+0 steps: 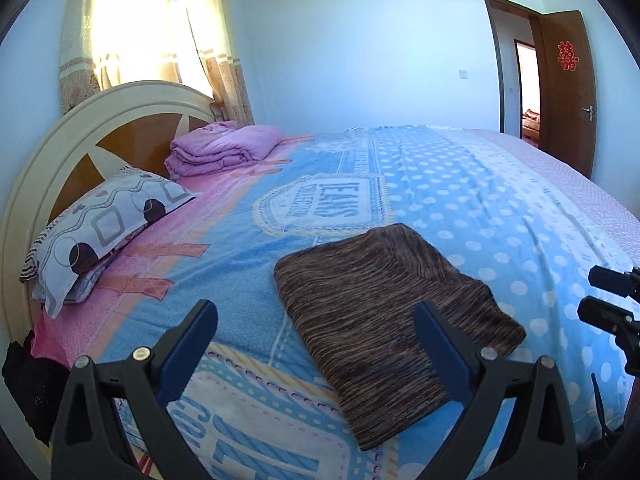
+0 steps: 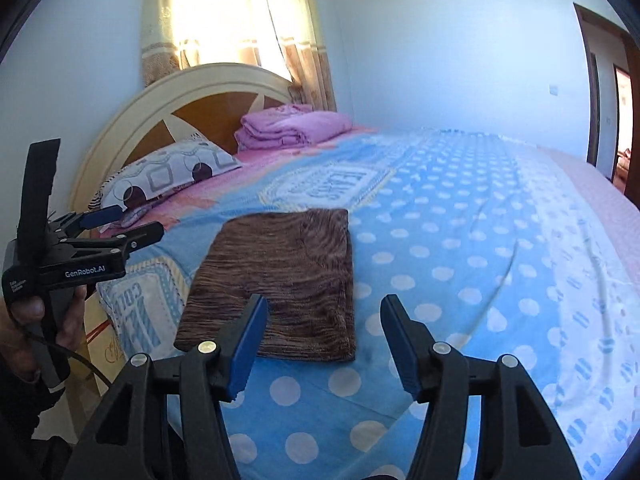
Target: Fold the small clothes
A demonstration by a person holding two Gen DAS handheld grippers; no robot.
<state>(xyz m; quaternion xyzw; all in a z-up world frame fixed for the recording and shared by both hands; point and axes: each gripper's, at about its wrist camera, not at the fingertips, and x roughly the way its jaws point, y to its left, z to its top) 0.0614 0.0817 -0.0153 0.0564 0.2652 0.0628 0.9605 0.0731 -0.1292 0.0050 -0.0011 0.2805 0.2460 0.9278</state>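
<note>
A brown striped garment (image 1: 384,300) lies folded into a flat rectangle on the blue blanket (image 1: 460,184); it also shows in the right wrist view (image 2: 288,280). My left gripper (image 1: 316,312) is open and empty, held above the garment's near left part. It shows from the side in the right wrist view (image 2: 136,224), held by a hand at the bed's left edge. My right gripper (image 2: 324,308) is open and empty, just near of the garment's near right corner. Its black fingers (image 1: 608,296) show at the right edge of the left wrist view.
A patterned pillow (image 1: 104,232) and a folded purple blanket (image 1: 224,148) lie by the headboard (image 1: 80,140). A curtained window is behind. An open wooden door (image 1: 564,88) stands at the far right. The bed's left edge drops off near a black cloth (image 1: 28,384).
</note>
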